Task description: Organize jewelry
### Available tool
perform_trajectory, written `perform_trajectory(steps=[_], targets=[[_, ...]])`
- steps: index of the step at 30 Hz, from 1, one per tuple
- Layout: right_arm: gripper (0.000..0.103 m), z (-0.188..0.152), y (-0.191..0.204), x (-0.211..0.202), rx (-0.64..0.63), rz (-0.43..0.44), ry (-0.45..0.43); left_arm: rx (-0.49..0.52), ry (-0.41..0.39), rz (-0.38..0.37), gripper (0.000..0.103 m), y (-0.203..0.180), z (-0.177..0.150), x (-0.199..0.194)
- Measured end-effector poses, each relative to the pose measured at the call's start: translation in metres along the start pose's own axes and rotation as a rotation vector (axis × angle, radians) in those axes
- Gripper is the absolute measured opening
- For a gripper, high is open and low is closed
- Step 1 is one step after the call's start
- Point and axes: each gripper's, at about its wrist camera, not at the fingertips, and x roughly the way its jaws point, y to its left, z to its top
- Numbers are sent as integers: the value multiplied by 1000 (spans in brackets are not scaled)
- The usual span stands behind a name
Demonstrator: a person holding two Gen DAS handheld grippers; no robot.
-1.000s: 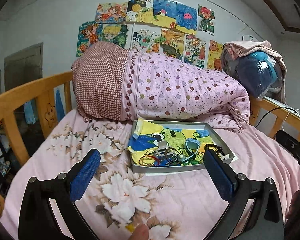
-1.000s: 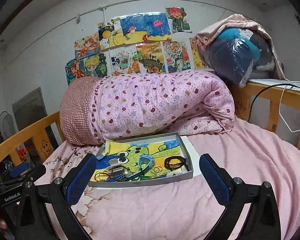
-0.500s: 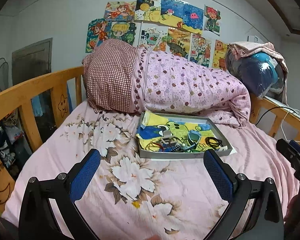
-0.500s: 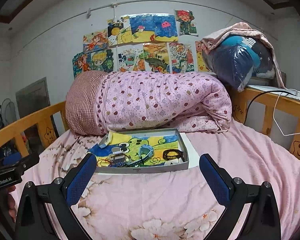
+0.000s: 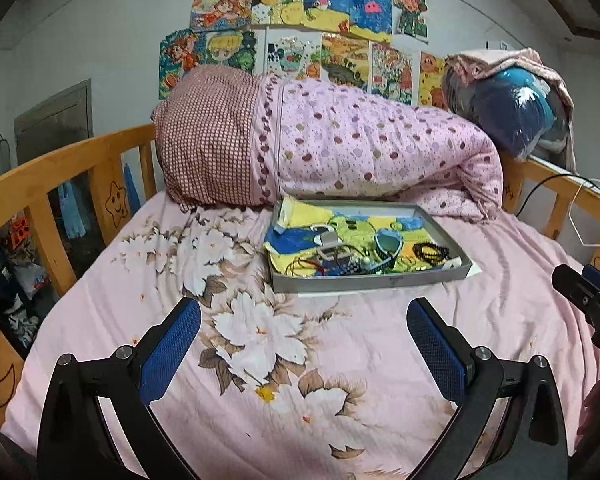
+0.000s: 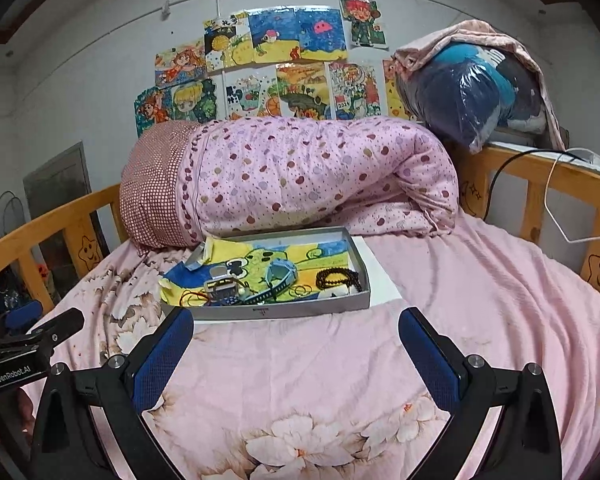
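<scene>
A shallow grey box [image 5: 364,278] lined with a colourful drawing lies on the pink flowered bed; it also shows in the right wrist view [image 6: 268,312]. In it lie a black bead bracelet [image 5: 432,250] [image 6: 338,278], a blue watch [image 5: 386,242] [image 6: 282,274], thin bangles [image 6: 302,290] and a tangle of cords. My left gripper [image 5: 304,344] is open and empty, held back from the box's near side. My right gripper [image 6: 296,354] is open and empty, just short of the box's front wall.
A rolled pink dotted quilt [image 5: 340,152] lies right behind the box. Wooden bed rails [image 5: 60,168] [image 6: 540,176] run along both sides. A bagged blue bundle [image 6: 472,96] sits on the far right rail. A white cable [image 6: 560,216] hangs there.
Both grippers have pulled back from the box and risen, so the box looks smaller and more bed sheet shows. Both stay open and empty.
</scene>
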Motion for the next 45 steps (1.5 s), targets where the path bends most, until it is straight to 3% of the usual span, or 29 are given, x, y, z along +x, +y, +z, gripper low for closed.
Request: perform_trajectory(steps=[45], targets=[[103,-4,-2,1,10,-8,7,28,14,4,101,-1,-4,5]])
